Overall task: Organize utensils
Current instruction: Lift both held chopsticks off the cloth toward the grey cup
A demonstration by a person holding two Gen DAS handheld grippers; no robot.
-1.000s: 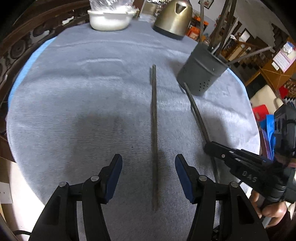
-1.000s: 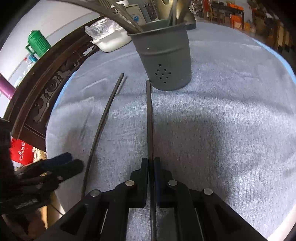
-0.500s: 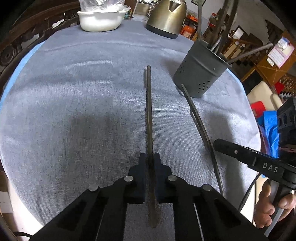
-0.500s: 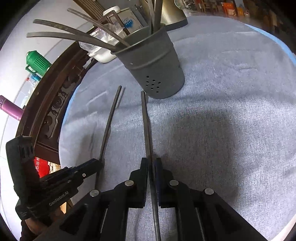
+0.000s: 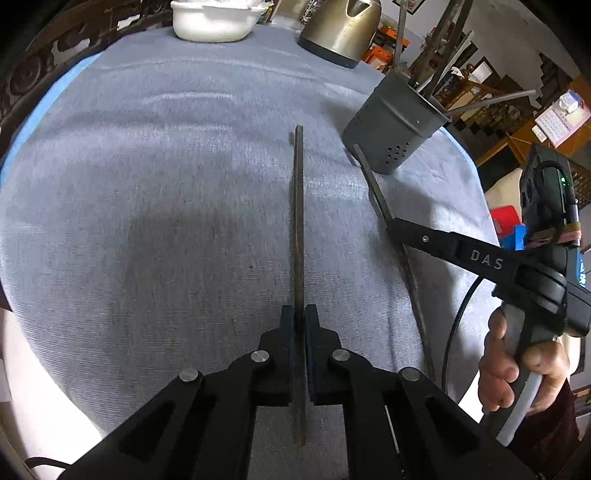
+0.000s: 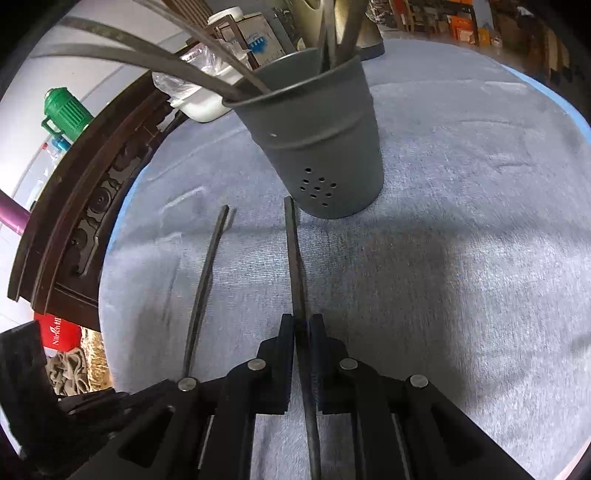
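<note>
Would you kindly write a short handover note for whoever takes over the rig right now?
Left hand-held gripper: shut on the left chopstick, near its close end.
Right hand-held gripper: shut on the right chopstick; its far tip is close to the base of the grey holder.
The holder stands upright on the grey cloth and already has several sticks in it.
Done: both chopsticks gripped.
Left: lift each one and drop it into the holder.

Place: a lived-in home, dining area.
Counter: round, under a grey cloth, with a carved dark wooden chair back beside it.
Kitchenware: electric kettle, white dish.
Background: staircase, wall calendar.
</note>
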